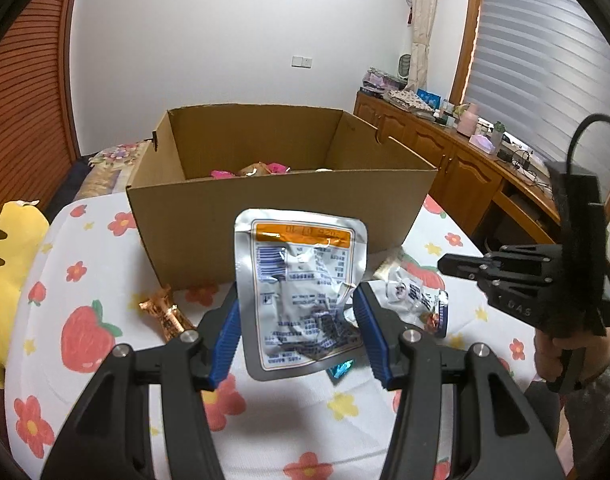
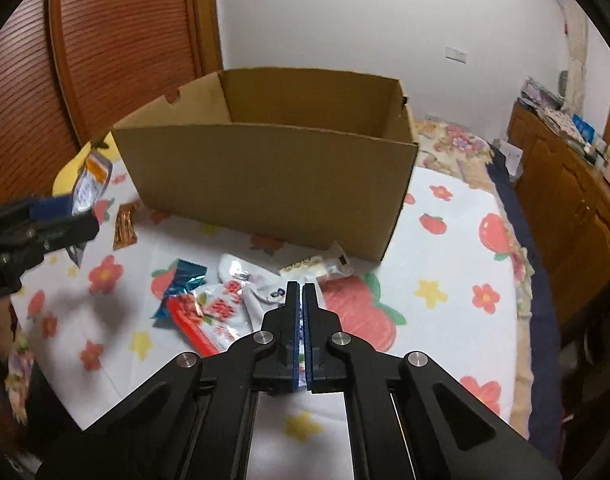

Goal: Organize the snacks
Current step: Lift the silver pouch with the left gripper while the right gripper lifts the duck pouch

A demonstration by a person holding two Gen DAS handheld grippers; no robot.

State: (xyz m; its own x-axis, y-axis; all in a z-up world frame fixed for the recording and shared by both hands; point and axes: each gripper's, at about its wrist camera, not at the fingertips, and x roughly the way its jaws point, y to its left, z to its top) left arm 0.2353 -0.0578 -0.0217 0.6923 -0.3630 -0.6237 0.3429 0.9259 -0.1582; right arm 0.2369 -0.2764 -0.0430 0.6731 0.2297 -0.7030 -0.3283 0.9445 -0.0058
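Observation:
My left gripper [image 1: 297,296] is shut on a silver pouch [image 1: 301,264] with an orange band, holding it upright in front of the open cardboard box [image 1: 265,216]. Pink and tan snacks [image 1: 261,169] lie inside the box. In the right wrist view my right gripper [image 2: 301,286] has its blue pads pressed together on a thin edge of the white packet with red print [image 2: 229,304]. This gripper [image 1: 445,264] also shows at the right of the left wrist view, in a person's hand. The left gripper [image 2: 77,216] and its pouch [image 2: 91,184] appear at the left edge.
On the fruit-print cloth [image 2: 445,240] lie a copper-wrapped snack [image 1: 167,314], a teal wrapper [image 2: 181,284] and a small beige packet [image 2: 309,266] by the box's front wall [image 2: 273,184]. A yellow soft item [image 1: 9,260] sits at the left, a wooden cabinet [image 1: 465,168] at the right.

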